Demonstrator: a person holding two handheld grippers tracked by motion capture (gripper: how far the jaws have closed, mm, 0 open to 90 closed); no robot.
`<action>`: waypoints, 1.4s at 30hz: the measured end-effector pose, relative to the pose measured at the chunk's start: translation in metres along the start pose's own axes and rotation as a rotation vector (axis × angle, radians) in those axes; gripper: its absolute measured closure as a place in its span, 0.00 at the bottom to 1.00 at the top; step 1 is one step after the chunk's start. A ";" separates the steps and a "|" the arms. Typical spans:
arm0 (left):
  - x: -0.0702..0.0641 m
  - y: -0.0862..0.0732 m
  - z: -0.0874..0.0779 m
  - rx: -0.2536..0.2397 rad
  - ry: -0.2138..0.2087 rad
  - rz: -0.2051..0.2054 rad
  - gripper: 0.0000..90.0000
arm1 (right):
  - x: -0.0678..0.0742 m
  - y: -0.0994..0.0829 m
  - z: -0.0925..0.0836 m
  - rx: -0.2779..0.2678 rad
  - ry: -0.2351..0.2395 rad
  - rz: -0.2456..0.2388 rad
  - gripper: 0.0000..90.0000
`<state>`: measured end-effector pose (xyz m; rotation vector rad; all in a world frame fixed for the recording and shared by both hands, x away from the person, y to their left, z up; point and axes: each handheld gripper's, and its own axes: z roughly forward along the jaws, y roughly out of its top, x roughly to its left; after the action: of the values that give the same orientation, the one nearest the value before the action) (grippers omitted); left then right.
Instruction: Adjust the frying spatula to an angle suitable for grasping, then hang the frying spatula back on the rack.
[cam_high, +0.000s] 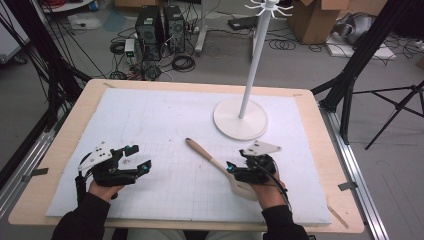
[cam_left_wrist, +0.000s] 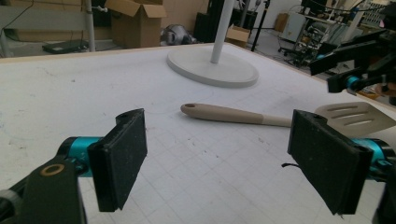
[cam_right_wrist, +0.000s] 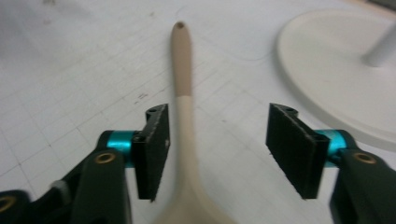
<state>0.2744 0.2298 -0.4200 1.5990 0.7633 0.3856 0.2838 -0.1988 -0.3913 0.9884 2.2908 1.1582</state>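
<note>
**Spatula between open jaws, not yet gripped**

Spatula (cam_high: 215, 162) lay flat on the white gridded mat (cam_high: 165, 125), its handle end pointing toward eleven o'clock and its slotted blade toward five o'clock, under the right gripper (cam_high: 231, 167). It looked light and rigid, a one-piece utensil with a smooth tan handle that paled toward the neck; I judged the smooth finish might slip a little, and the thin handle sat low on the mat, so a grip would need the jaws nearly touching the surface.

The right gripper's jaws stood wide apart on either side of the neck, holding nothing; the handle ran closer to one pad than the other. The narrow neck just above the blade seemed the best place to take hold, though the long handle would then lever downward.

The left gripper (cam_high: 141, 159) rested at the mat's eight o'clock, jaws also wide apart and empty.

A white stand (cam_high: 240, 119) with a round base stood at one o'clock, near the handle tip but apart from it.
</note>
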 end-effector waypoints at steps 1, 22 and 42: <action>0.000 0.000 0.000 0.002 0.002 0.003 0.21 | -0.002 -0.003 -0.006 -0.015 -0.002 0.004 0.37; -0.013 0.003 -0.001 -0.061 -0.028 0.016 0.20 | -0.030 -0.052 -0.063 -0.217 -0.068 0.090 0.17; -0.013 -0.001 0.001 -0.019 -0.033 0.026 0.20 | -0.022 -0.045 -0.048 -0.158 -0.047 0.036 0.17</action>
<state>0.2658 0.2204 -0.4189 1.5953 0.7125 0.3825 0.2508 -0.2591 -0.3998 0.9900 2.1164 1.2942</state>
